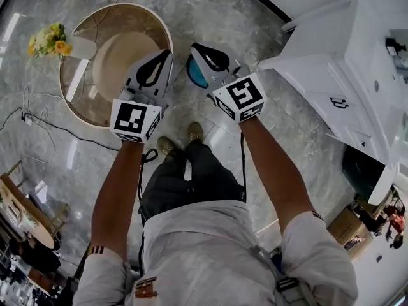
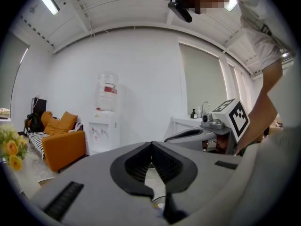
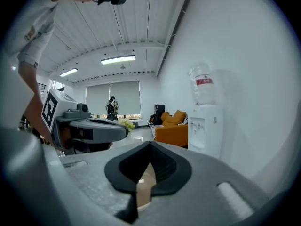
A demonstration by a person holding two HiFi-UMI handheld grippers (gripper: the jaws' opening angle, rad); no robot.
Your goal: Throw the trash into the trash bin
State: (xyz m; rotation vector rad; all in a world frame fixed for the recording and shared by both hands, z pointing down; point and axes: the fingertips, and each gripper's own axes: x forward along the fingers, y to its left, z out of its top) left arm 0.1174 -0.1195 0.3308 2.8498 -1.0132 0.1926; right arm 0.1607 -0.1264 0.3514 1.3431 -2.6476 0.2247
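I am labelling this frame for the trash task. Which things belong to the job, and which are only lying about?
Job: left gripper, right gripper, both shut and empty; blue container, perhaps the bin.
Lying about: round table, flowers, cable, water dispenser, orange sofa.

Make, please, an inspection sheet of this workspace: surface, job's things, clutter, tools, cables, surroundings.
Surface: grey marble floor; round glass table at the left front.
Job's things: no trash seen; blue round thing on the floor, half hidden behind the right tool, so I cannot tell whether it is the bin.
Clutter: yellow flowers at the table's rim.
Tools: left tool shut, nothing between its jaws; right tool shut, nothing between its jaws; both held side by side, pointing forward.
Cables: black cable lying on the floor at the left.
Surroundings: white counter at the right; orange sofa; water dispenser by the wall.
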